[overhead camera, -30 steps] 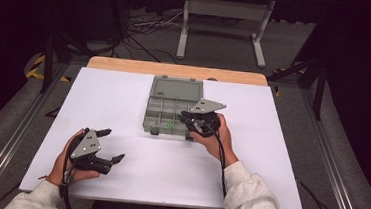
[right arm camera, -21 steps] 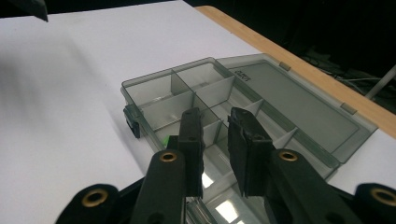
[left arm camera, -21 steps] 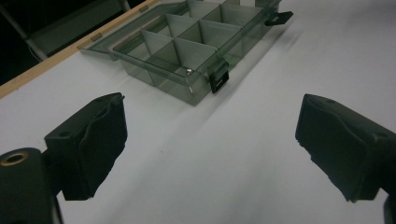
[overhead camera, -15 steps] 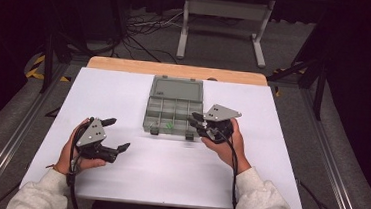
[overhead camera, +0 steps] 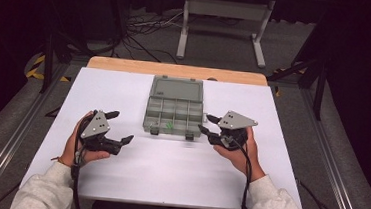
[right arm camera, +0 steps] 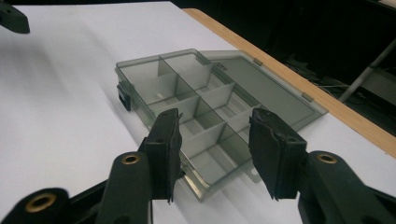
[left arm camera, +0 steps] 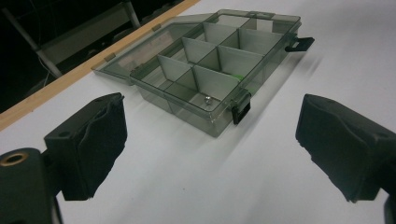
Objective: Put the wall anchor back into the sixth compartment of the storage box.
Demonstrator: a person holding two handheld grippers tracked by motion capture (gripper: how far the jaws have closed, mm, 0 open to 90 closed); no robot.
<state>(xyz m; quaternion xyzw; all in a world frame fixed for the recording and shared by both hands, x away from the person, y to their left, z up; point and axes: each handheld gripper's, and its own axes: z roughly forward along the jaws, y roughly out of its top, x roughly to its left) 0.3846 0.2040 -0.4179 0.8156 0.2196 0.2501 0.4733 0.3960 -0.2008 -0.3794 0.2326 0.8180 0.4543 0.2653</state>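
Two grippers at rest beside open box in table middle, lid laid flat behind. Left gripper wide open, empty, well apart. Right gripper just beside box, jaws just opened, nothing between, probably after dropping a part inside

My desk is a white sheet over a wooden top; a strip of bare wood shows along the far edge. On it, toward the far middle, lies a smoky grey compartment box, its lid folded flat open toward the wooden strip. Two black latches hang off its near wall. In the left gripper view, a small metal screw and something green sit in its near compartments.
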